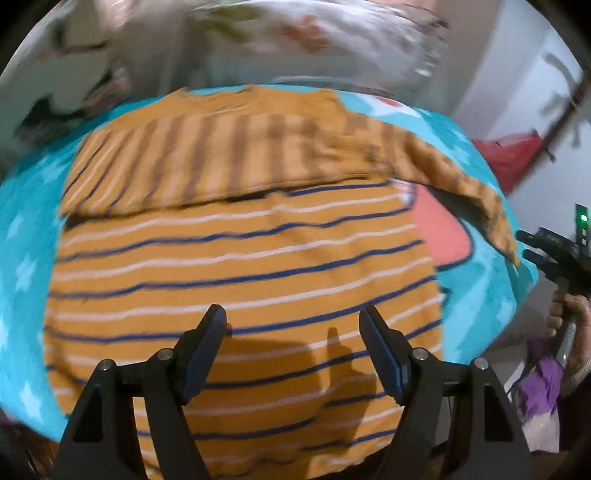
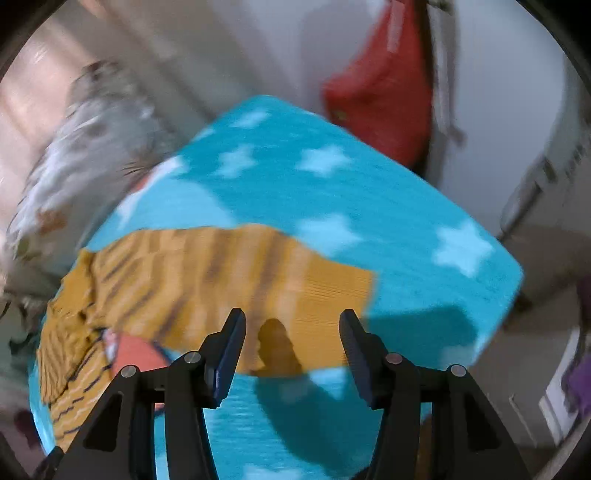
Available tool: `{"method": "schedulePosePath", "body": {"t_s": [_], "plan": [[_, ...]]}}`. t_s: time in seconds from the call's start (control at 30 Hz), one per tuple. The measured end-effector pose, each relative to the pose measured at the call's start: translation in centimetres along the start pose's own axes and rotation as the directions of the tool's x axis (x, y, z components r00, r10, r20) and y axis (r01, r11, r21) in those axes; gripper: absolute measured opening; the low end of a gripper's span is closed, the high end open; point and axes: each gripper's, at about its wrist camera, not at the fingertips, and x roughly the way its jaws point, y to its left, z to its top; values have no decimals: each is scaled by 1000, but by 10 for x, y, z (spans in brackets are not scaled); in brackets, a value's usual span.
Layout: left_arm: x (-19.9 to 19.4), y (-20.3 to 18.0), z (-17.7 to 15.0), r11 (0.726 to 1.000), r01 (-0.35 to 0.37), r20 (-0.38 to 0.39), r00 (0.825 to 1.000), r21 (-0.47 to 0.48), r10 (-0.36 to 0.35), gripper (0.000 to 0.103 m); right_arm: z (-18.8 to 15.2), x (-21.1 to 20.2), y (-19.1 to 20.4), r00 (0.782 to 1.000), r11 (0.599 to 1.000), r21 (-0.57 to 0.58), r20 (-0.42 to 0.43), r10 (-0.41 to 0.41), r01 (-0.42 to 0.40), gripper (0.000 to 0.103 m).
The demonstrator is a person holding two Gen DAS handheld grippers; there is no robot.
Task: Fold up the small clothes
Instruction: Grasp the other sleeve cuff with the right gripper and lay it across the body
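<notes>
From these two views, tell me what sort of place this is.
Probably a bedroom at home: a star-print turquoise blanket under the striped orange shirt, floral bedding beside it, and a red bag hanging by the wall.

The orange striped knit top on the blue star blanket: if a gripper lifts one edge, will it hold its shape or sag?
The orange striped knit top will likely sag: one part is already folded over, and its sleeve lies rumpled. It looks thin, so probably light. The fuzzy blue star blanket may grip it, so pushing might bunch it.

turquoise star blanket [image 2: 406, 229] | red bag [image 2: 380, 96] hanging behind | floral bedding [image 1: 314, 33] | purple cloth [image 1: 541, 391]
</notes>
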Motion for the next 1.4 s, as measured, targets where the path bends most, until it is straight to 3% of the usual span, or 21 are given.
{"method": "schedulePosePath", "body": {"t_s": [0.13,0.23,0.27,0.3,0.33,0.43,0.63,0.87,0.93,1.03,1.07,1.1,1.13,1.17,1.27,1.4], "plan": [[6,-37,15,997,48,-5,999,63,-47,73,-2,23,-9,999,1000,-7,-41,5,-5,58],[8,-60,25,993,89,-7,996,83,-88,73,3,32,-8,1000,1000,-16,-17,6,-6,54],[9,-68,30,990,104,-6,995,92,-104,73,4,31,-8,1000,1000,-17,-6,10,-10,43],[9,-75,33,988,115,-5,993,102,-115,73,5,32,-7,999,999,-20,-11,35,-35,15],[11,-86,38,984,131,-6,991,119,-132,73,7,34,-8,997,997,-17,-30,76,-77,13],[16,-114,49,970,171,-6,985,172,-173,73,9,26,-8,988,988,-8,-20,153,-154,12],[35,-184,59,915,219,-11,973,338,-229,73,20,-9,-4,938,937,40,-4,346,-346,11],[42,-246,60,816,182,81,960,548,-268,74,35,-33,17,880,880,54,-41,474,-471,11],[45,-253,66,807,178,98,955,563,-279,73,40,-40,27,866,868,37,-56,497,-495,11],[48,-254,77,819,204,106,946,537,-305,72,45,-49,49,849,852,13,-80,523,-524,11],[49,-252,82,830,215,109,944,515,-312,62,47,-52,57,841,845,4,-90,533,-535,11],[49,-249,86,838,231,102,942,494,-320,41,48,-55,68,835,839,-11,-102,541,-544,11],[51,-244,90,848,255,85,940,465,-329,27,48,-58,78,831,834,-28,-113,545,-551,11],[53,-236,94,861,282,66,938,423,-340,4,47,-60,85,829,832,-43,-122,546,-554,11],[50,-199,103,891,342,67,924,299,-377,5,43,-64,119,825,823,-99,-157,543,-560,12],[34,-136,107,922,358,108,921,146,-375,5,34,-61,174,807,791,-174,-214,551,-587,11]]}}
